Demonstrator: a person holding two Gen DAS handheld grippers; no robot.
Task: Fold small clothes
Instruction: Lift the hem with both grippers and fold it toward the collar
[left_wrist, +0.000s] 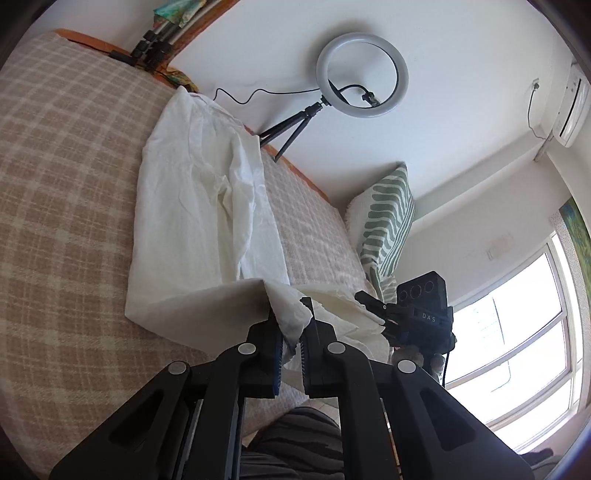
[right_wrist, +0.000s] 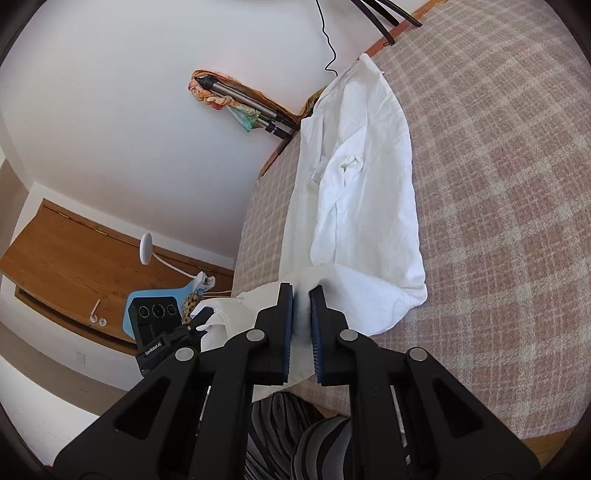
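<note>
plaid bed (left_wrist: 74, 206) | ring light (left_wrist: 364, 74), pillow (left_wrist: 388, 221) beside | both fingers pinching white garment (left_wrist: 199, 206) hem

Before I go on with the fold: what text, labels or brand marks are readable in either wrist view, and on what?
"D A S": white letters on the black body of the right hand-held gripper, seen from the left wrist view.
"GenRobot.AI": white print on the black body of the left hand-held gripper, seen from the right wrist view.
Nothing readable on the white garment, plaid bed cover or ring light.
</note>
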